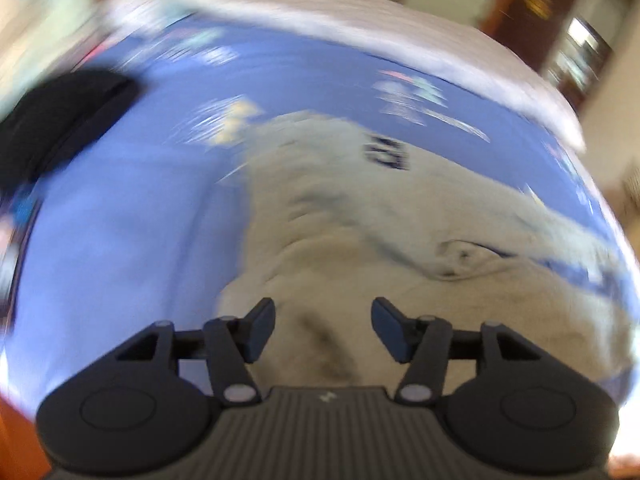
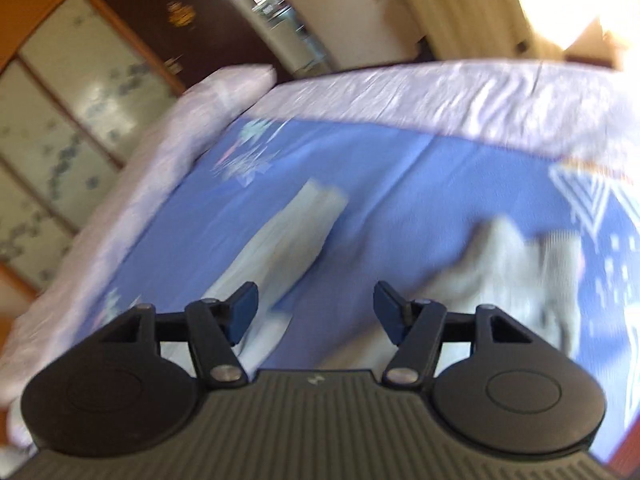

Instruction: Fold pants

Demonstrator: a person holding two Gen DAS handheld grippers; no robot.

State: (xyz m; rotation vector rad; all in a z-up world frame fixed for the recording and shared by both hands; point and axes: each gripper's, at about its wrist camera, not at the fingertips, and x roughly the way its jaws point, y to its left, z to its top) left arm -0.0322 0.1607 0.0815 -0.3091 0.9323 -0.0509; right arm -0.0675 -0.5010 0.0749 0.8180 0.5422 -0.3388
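Observation:
Light grey pants [image 1: 360,220] lie crumpled on a blue patterned sheet [image 1: 120,240], with a dark print [image 1: 386,152] near their far end. My left gripper [image 1: 323,330] is open and empty, just above the near part of the pants. In the right wrist view, one pant leg [image 2: 280,240] stretches away on the sheet and a bunched part [image 2: 516,272] lies to the right. My right gripper [image 2: 316,314] is open and empty above the blue sheet [image 2: 400,184] between them. Both views are motion-blurred.
A black folded garment [image 1: 60,120] lies at the sheet's far left. The bed has a lilac cover [image 2: 400,88] around the blue sheet. A wooden wardrobe [image 2: 72,120] with frosted panels stands beyond the bed, and a doorway [image 2: 272,12] is behind it.

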